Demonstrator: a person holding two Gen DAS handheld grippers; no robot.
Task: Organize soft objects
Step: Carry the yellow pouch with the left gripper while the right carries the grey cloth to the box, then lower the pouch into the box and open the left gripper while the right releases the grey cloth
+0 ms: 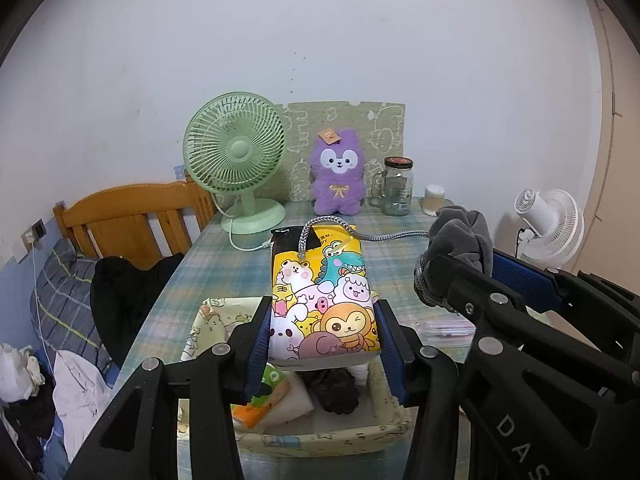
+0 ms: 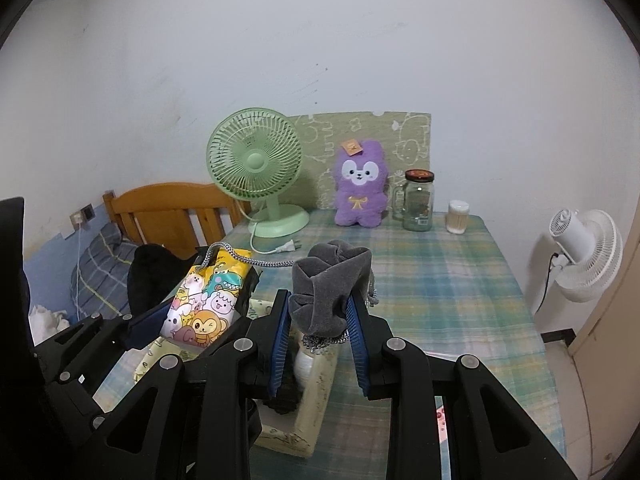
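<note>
Clutter in the bin [image 1: 320,436] is lying half hidden under the pouch [image 1: 324,304], which the left gripper [image 1: 322,316] is clamping above it. The right gripper [image 2: 318,308] is pinching a grey cloth [image 2: 328,284] alongside. Farther back, a fan [image 1: 236,152] and plush [image 1: 338,172] are standing.

Glossy plastic pouch [image 1: 324,300], matt velvety grey cloth [image 2: 330,284], fluffy purple plush [image 1: 338,172]
</note>
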